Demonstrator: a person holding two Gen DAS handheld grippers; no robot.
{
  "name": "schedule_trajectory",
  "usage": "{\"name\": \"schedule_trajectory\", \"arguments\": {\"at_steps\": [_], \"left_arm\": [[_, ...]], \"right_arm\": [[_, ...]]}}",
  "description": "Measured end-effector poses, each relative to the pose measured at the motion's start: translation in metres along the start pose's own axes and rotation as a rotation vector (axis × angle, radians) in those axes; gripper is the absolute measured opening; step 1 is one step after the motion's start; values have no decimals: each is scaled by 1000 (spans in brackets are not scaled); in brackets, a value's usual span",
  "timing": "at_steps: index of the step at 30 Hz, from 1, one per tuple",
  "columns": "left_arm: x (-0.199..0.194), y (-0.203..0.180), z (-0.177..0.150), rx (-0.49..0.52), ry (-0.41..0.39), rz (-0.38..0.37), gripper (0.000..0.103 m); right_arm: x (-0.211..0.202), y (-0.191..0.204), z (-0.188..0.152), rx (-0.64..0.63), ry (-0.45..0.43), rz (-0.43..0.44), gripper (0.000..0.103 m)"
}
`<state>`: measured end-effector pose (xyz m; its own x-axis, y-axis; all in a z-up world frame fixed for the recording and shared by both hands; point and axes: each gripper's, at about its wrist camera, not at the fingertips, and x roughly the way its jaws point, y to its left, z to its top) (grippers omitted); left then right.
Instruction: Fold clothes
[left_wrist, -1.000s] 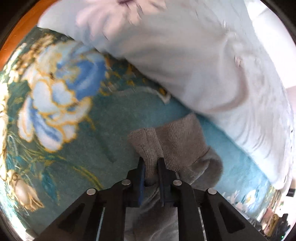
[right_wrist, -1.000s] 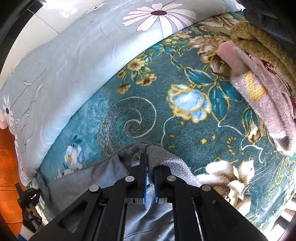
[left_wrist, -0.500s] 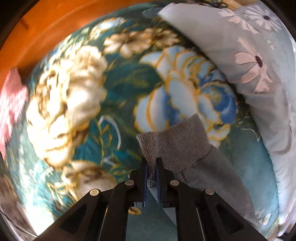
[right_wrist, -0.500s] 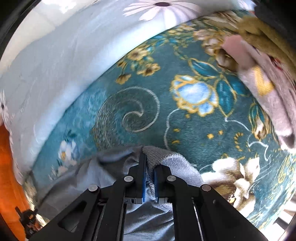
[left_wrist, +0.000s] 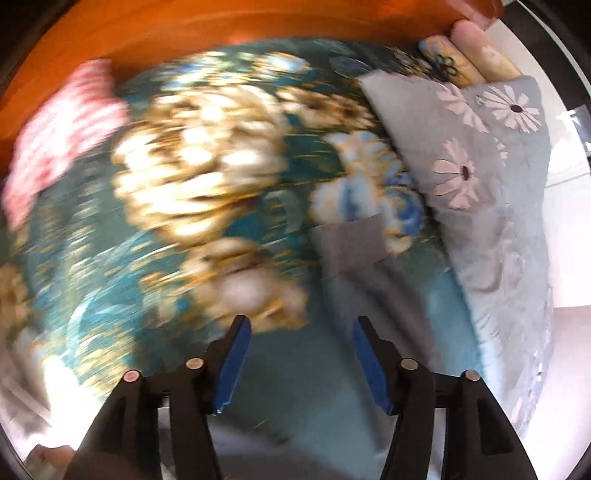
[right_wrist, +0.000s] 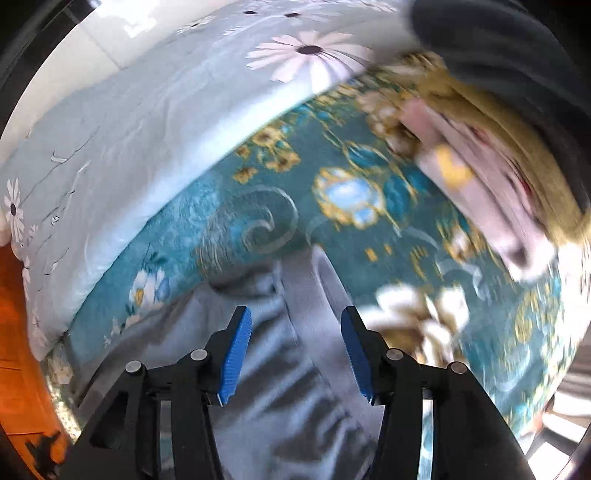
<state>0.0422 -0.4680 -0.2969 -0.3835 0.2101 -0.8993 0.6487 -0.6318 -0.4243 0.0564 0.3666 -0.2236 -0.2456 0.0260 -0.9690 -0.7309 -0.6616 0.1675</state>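
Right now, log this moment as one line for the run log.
left gripper: open, empty | right gripper: open, empty | grey garment: lying on floral blanket, cuff flat | phase: released

bed: teal floral blanket | on it: grey garment, daisy pillow, clothes heap

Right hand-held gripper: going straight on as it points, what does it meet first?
Most likely the grey garment lying between its open fingers; the right hand-held gripper points at its ribbed cuff, though blur hides depth.
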Motion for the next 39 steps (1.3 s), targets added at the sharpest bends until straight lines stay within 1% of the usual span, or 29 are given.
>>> {"name": "schedule_trajectory", "arguments": {"at_steps": [2,4,5,8,10,11,13,14,15,17,18,19,20,21,22,23,24,25,26,28,30,32,34,35,37,39], "left_arm": [[-12,27,-10,-23,11,61,66],[-13,62,-33,-53,52,155,66],[-11,77,-42,-78,74,180,66],[5,117,-73,-164,135,215,66],[14,128,-83,-196,158,204,66],[19,130,-86,-177,173,195,66],[29,130,-90,-171,184,181,64],[33,127,-91,-149,187,190,64],[36,124,-92,-127,190,199,63],[43,120,-93,-84,200,203,55],[45,118,-93,-78,207,195,47],[48,116,-93,-71,214,188,41],[49,115,-93,-66,211,185,39],[49,113,-92,-60,208,182,33],[49,112,-92,-55,208,178,26],[48,110,-91,-49,208,179,23],[47,109,-90,-43,208,180,15],[44,109,-88,-38,204,185,13],[40,109,-85,17,211,194,12],[26,116,-79,-14,191,199,11],[13,124,-75,-40,189,198,11],[-1,131,-73,-72,194,189,10],[-11,132,-71,-125,203,165,10],[-16,131,-70,-150,207,155,10],[-22,113,-59,-175,212,139,10],[-21,92,-56,-170,206,111,10]], "right_arm": [[-10,-15,-23,16,27,-9,52],[-15,-34,-55,34,70,-43,52],[-15,-43,-70,47,93,-59,52],[-9,-76,-115,147,176,-81,52],[-2,-93,-137,215,216,-64,52],[2,-100,-147,246,234,-53,52],[13,-108,-162,290,261,-29,52],[19,-110,-168,310,269,-14,52],[25,-111,-171,331,269,4,52],[35,-112,-174,373,256,44,52],[39,-111,-174,389,250,61,52],[43,-110,-173,402,243,76,52],[47,-109,-171,415,237,91,52],[51,-109,-170,426,236,103,52],[54,-108,-169,440,238,112,47],[57,-107,-167,450,239,123,29],[59,-105,-166,458,241,135,16],[59,-104,-164,462,246,134,6],[56,-103,-162,461,247,126,5],[46,-105,-160,462,235,109,3],[30,-114,-160,473,206,93,3],[17,-127,-164,516,196,90,3],[6,-139,-170,581,198,129,3],[-1,-138,-170,588,190,153,3],[-13,-126,-161,559,179,181,3],[-20,-111,-146,527,165,219,3]]}}
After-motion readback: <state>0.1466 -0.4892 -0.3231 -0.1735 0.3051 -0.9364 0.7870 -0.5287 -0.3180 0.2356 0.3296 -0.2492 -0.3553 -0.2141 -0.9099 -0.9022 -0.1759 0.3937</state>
